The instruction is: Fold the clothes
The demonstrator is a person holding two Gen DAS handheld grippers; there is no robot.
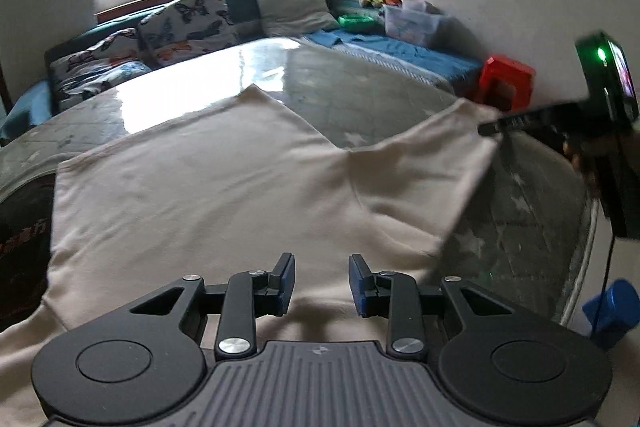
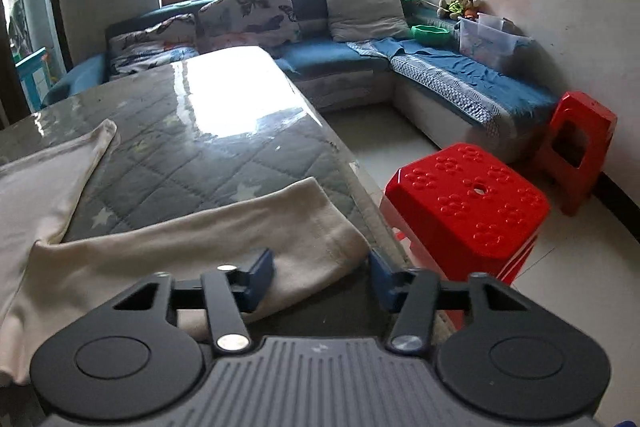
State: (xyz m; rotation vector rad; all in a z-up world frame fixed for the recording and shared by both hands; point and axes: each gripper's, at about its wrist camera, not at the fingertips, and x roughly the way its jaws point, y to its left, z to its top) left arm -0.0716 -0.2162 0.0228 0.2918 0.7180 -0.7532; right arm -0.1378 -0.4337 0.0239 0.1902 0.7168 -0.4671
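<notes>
Reaching for the cream shirt [image 1: 208,183], the right gripper [image 2: 320,279] straddles its sleeve cuff [image 2: 316,239], jaws spread, left gripper [image 1: 322,283] also spread above the cloth; next, I'd say, pinch and fold inward.

Shirt [image 1: 208,187] spread on table [image 2: 208,131], stool [image 2: 468,203] beside it, sofa [image 2: 344,55] behind

- home living room
- blue corner sofa [image 2: 340,55] past the fingers, butterfly cushions [image 2: 248,13], soft toys [image 2: 460,5]
- red stools [image 2: 468,203] right of fingers
- padded table [image 2: 192,147] under them
</notes>
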